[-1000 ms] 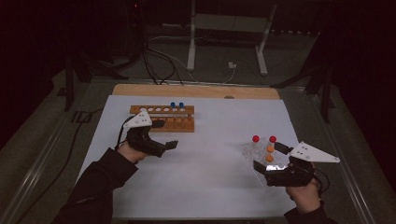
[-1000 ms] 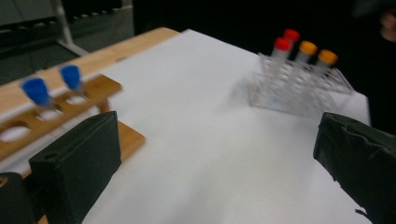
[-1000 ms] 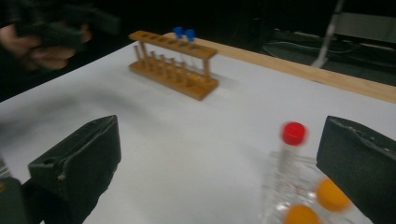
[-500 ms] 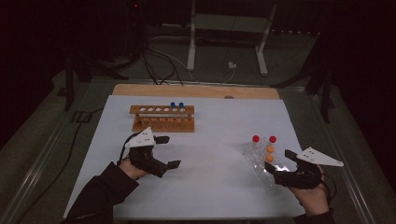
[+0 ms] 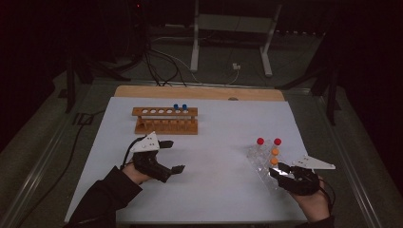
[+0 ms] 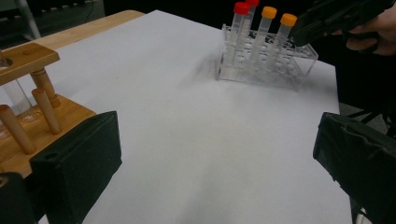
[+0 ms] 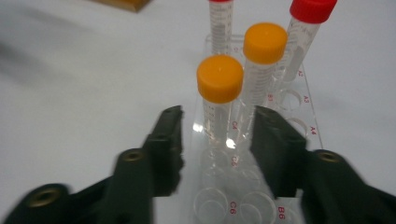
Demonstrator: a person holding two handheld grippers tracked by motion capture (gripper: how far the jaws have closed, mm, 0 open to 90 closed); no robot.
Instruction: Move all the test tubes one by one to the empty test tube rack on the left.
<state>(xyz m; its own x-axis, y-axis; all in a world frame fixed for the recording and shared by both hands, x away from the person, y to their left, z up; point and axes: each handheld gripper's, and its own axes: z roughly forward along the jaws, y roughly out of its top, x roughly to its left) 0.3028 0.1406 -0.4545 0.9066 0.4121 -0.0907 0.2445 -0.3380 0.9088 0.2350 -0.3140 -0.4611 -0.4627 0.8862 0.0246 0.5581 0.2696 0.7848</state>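
R gripper [image 7: 217,135] jaws just closing, now narrow round near orange-cap tube [image 7: 219,100], not yet pinching; lift likely next. L gripper [image 6: 210,154] wide, idle.

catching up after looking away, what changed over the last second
The right hand-held gripper came down to the clear plastic tube rack; its jaws have just been closing around the nearest orange-capped tube, pads not yet pressing. The left hand-held gripper drifted toward the person, away from the wooden rack. Tubes and racks stayed put.
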